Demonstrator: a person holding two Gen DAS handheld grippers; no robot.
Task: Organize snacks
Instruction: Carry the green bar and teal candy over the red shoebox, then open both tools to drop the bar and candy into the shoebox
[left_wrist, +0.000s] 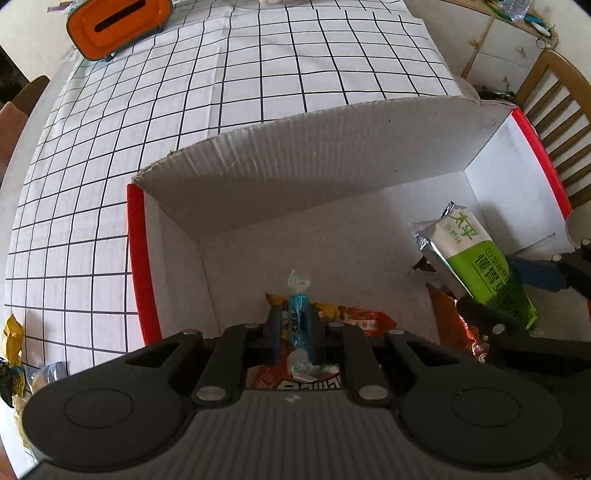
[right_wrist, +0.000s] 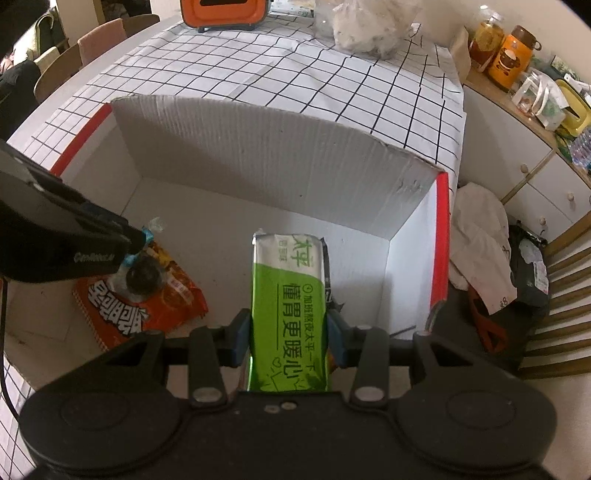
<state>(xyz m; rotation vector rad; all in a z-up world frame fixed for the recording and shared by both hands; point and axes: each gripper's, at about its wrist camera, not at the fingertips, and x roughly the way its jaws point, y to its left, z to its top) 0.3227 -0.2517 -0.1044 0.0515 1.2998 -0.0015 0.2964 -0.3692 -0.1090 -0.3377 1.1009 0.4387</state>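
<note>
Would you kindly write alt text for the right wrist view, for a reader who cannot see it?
The right gripper holds a green-and-white snack packet over an open white cardboard box on a checked tablecloth. At left, the left gripper holds a small blue-wrapped sweet above an orange snack bag lying inside the box.

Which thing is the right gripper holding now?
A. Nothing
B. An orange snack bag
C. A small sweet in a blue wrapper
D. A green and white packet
D: in the right wrist view the right gripper has its blue fingers pressed on both sides of the green and white packet, above the inside of the cardboard box.
</note>
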